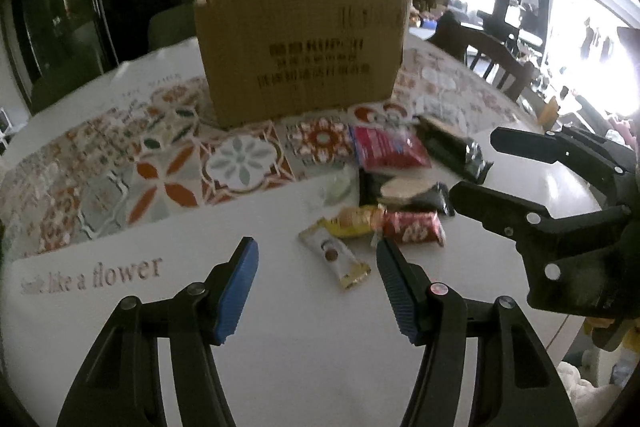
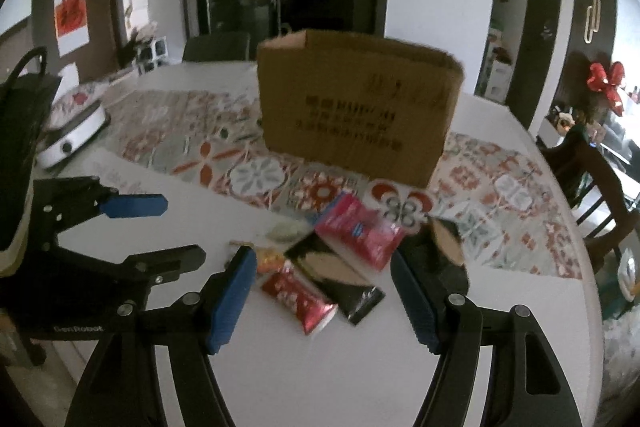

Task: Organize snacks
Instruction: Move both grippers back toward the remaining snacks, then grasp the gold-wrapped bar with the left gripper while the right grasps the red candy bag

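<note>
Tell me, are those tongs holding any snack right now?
No. The left tongs and right tongs are both open and empty above the table, with the snack packets lying loose.

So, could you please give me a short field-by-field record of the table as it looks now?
surface: white table with patterned mat
container: cardboard box, upright on the mat, top open
snacks: loose pile of wrapped snacks in front of the box, none inside the jaws
left gripper: open, empty
right gripper: open, empty
</note>
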`<state>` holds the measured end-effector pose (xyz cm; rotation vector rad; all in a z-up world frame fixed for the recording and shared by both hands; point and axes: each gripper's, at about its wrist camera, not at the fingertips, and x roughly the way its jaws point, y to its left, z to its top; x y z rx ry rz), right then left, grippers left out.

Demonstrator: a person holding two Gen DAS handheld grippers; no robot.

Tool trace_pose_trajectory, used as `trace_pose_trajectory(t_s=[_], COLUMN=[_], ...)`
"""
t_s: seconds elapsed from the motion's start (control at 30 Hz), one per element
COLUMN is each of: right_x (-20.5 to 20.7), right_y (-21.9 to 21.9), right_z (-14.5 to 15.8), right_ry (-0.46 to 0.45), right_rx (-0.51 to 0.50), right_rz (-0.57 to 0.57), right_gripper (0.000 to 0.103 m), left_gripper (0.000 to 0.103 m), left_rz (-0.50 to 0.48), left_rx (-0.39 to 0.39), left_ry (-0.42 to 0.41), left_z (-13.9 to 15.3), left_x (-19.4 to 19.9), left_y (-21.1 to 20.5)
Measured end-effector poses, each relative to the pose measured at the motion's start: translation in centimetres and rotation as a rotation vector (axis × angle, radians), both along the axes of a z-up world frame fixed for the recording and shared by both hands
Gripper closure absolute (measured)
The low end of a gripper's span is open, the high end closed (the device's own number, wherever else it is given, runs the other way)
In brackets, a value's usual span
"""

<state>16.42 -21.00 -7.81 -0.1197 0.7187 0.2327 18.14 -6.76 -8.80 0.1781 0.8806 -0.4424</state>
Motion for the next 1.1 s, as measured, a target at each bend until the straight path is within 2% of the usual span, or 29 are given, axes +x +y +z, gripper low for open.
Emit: trace_pose_trajectory(t_s=[0.17,0.4,0.5,0.6,0.77,0.83,0.97,1.03,1.1], right_x=[0.3,1.5,1.7,2.2,2.9,3.1,3.3,3.5,3.5], right_y=[0.3,0.7,1.1,1.3,1.6,1.9,2.3,2.3,2.2], right_z=[-1.5,-3.7,-4.4,-4.9,-5.3,-5.5,-5.9,-6.3,-6.3], right_ry=[0.036,0.125,0.135,0.161,0.170,0.175,0.188,0.197,0.196], right_rx=[-0.042,-0.063,-0.077,-0.062,-0.051,-0.054,-0.053,-0.053,-0.033], right_rz=[0.030,0.093,0.127,0.154,0.178,0.188,0.208,0.199,0.189], right_gripper=[0.033,0.045,0.045,0.051,0.052,0.055,0.061,0.065,0.074], left_gripper=[0.046,0.051,0.055,0.057,0.062,0.064,0.076,0.077,0.083], left_rz=[-0.002,0.001,0.012,0.018,0.030,0.032,0.042,0.042,0.041], left_rx=[-0.007,-0.023,-0.032,-0.046,-0.067,-0.065,-0.065,-0.069,-0.074], left_ry=[0.061,0.127,0.144,0.158,0.194,0.187,0.184,0.185,0.187], left_z=[-1.8,-3.3,-3.7,-3.9,-4.4,-4.5,-4.6,-4.6,-4.6], left_x=[1.0,2.4,3.0,3.6,4.4,4.4,4.5,4.5,4.4], left_y=[-0.3,-0.7,-0.9,-1.1,-1.5,-1.5,-1.3,-1.2,-1.1])
